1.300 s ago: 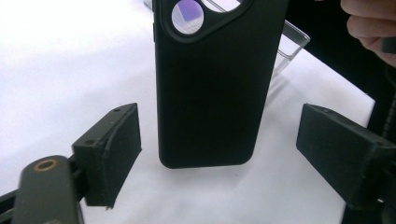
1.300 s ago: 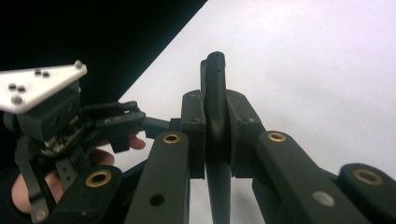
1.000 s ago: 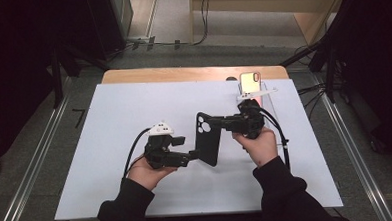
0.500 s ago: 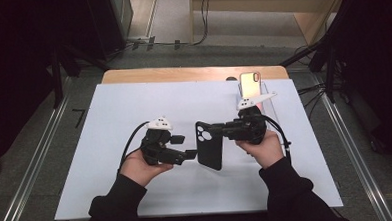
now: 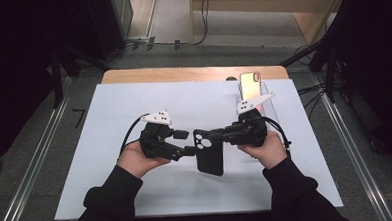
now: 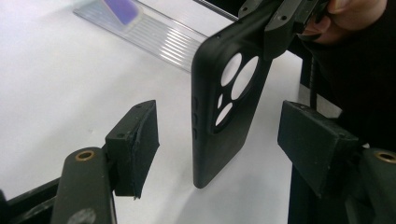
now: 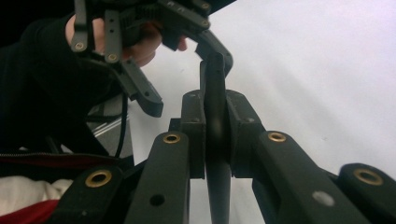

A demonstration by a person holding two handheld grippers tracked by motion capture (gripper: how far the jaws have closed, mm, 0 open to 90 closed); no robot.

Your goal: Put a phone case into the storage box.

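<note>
Right gripper (image 5: 224,135): jaws clamped flat on the black phone case (image 5: 209,152), pinching one edge of it near the camera cutouts. The right gripper view shows the case edge-on between the two pads (image 7: 192,135), pads pressing both faces. The case hangs clear of the worktop (image 5: 112,194), its long axis running toward the person, cutout end at the far side.

Left gripper (image 5: 189,143): jaws partly open and they have just been closing. In the left gripper view the case (image 6: 224,102) stands between its two pads (image 6: 135,144) with a gap on each side, so no contact there. Round camera holes and side-button bumps are visible on the case from this side. The high view shows the lower jaw tip just beside the case's left edge; I cannot tell from there whether it touches.

Both hands sit near the middle of the worktop, grippers pointing at each other, the case between them. Grey three-cornered plate on top of each gripper, cables trailing back to the person's dark sleeves.

Further out: a phone (image 5: 249,85) lies on a clear ribbed stand (image 5: 268,100) at the far right of the white worktop, well apart from the case. A wooden edge (image 5: 182,74) runs along the far side.
</note>
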